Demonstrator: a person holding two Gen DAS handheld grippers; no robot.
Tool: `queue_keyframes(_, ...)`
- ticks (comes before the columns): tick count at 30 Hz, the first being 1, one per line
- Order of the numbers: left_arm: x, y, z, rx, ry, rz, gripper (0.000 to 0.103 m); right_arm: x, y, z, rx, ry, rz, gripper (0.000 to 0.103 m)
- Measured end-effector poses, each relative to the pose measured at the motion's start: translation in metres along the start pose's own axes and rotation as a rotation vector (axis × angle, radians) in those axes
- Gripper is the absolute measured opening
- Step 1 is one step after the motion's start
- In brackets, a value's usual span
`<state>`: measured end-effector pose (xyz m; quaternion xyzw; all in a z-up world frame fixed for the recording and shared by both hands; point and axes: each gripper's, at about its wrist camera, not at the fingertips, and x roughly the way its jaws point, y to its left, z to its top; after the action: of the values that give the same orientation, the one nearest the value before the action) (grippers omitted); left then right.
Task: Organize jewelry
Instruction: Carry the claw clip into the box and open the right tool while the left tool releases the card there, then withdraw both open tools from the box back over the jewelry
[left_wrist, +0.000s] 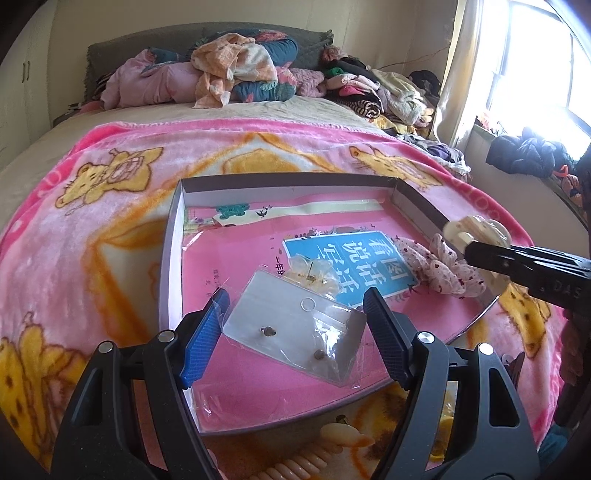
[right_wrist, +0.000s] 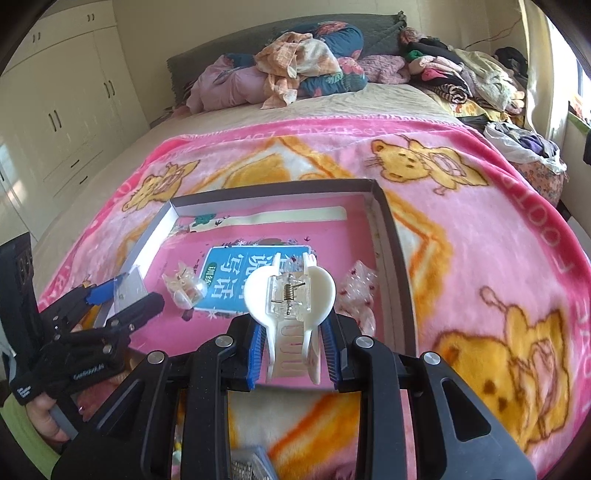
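A shallow box (left_wrist: 173, 236) lined with a pink book cover lies on the bed; it also shows in the right wrist view (right_wrist: 388, 229). My left gripper (left_wrist: 295, 332) is open over an earring card in a clear bag (left_wrist: 295, 328) that lies in the box. A small clear hair clip (left_wrist: 314, 275) and a floral scrunchie (left_wrist: 443, 269) lie in the box too. My right gripper (right_wrist: 295, 350) is shut on a cream claw hair clip (right_wrist: 290, 295), held above the box's near edge. In the left wrist view the right gripper (left_wrist: 476, 251) comes in from the right with that clip (left_wrist: 476, 230).
A pink cartoon blanket (left_wrist: 110, 184) covers the bed. Cream hair clips (left_wrist: 340, 435) lie on the blanket in front of the box. Piled clothes (left_wrist: 236, 70) sit at the headboard and along the window side. White wardrobes (right_wrist: 62, 99) stand at the left.
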<state>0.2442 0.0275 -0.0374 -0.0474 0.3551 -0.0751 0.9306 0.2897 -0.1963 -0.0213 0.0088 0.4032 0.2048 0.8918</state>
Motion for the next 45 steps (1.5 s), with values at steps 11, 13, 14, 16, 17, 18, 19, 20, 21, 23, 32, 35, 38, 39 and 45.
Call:
queue_keyframes(11, 0.011, -0.001, -0.003, 0.012, 0.035, 0.018, 0.066, 0.034, -0.006, 0.003, 0.006, 0.038, 0.005, 0.027)
queue_keyframes(13, 0.012, -0.002, -0.005, 0.009, 0.036, 0.024, 0.066, 0.038, -0.007, 0.001, 0.004, 0.045, 0.003, 0.027)
queue_keyframes(14, 0.012, -0.002, -0.006, 0.007, 0.037, 0.024, 0.066, 0.039, -0.007, 0.000, 0.007, 0.047, 0.004, 0.027)
queue_keyframes(16, 0.012, -0.002, -0.007, 0.005, 0.039, 0.027, 0.066, 0.040, -0.008, -0.001, 0.009, 0.045, 0.005, 0.027)
queue_keyframes(17, 0.012, -0.003, -0.007, 0.007, 0.041, 0.030, 0.066, 0.039, -0.008, -0.001, 0.009, 0.043, 0.006, 0.027)
queue_keyframes(18, 0.012, -0.003, -0.008, 0.009, 0.041, 0.034, 0.066, 0.039, -0.008, -0.002, 0.011, 0.043, 0.008, 0.027)
queue_keyframes(19, 0.012, -0.003, -0.008, 0.010, 0.041, 0.035, 0.066, 0.038, -0.008, -0.003, 0.014, 0.044, 0.011, 0.028)
queue_keyframes(20, 0.012, -0.003, -0.008, 0.010, 0.041, 0.034, 0.066, 0.037, -0.008, -0.004, 0.014, 0.042, 0.011, 0.030)
queue_keyframes(21, 0.011, -0.003, -0.008, 0.009, 0.040, 0.034, 0.066, 0.036, -0.008, -0.005, 0.014, 0.036, 0.012, 0.036)
queue_keyframes(23, 0.012, -0.003, -0.008, 0.008, 0.040, 0.035, 0.067, 0.032, -0.007, -0.007, 0.014, 0.028, 0.014, 0.043)
queue_keyframes(32, 0.007, -0.004, -0.010, 0.005, 0.036, 0.035, 0.076, 0.010, -0.005, -0.015, 0.022, -0.008, 0.004, 0.063)
queue_keyframes(35, 0.004, -0.004, -0.011, 0.003, 0.028, 0.038, 0.078, 0.000, -0.008, -0.016, 0.037, -0.026, 0.003, 0.066)
queue_keyframes(38, -0.001, -0.004, -0.010, -0.002, 0.020, 0.038, 0.080, -0.009, -0.008, -0.017, 0.041, -0.039, -0.004, 0.067)
queue_keyframes(39, -0.004, -0.004, -0.010, -0.003, 0.016, 0.038, 0.080, -0.011, -0.008, -0.017, 0.040, -0.043, -0.007, 0.068)
queue_keyframes(45, -0.018, -0.005, -0.010, -0.009, -0.008, 0.052, 0.085, -0.032, -0.008, -0.021, 0.037, -0.079, -0.023, 0.072)
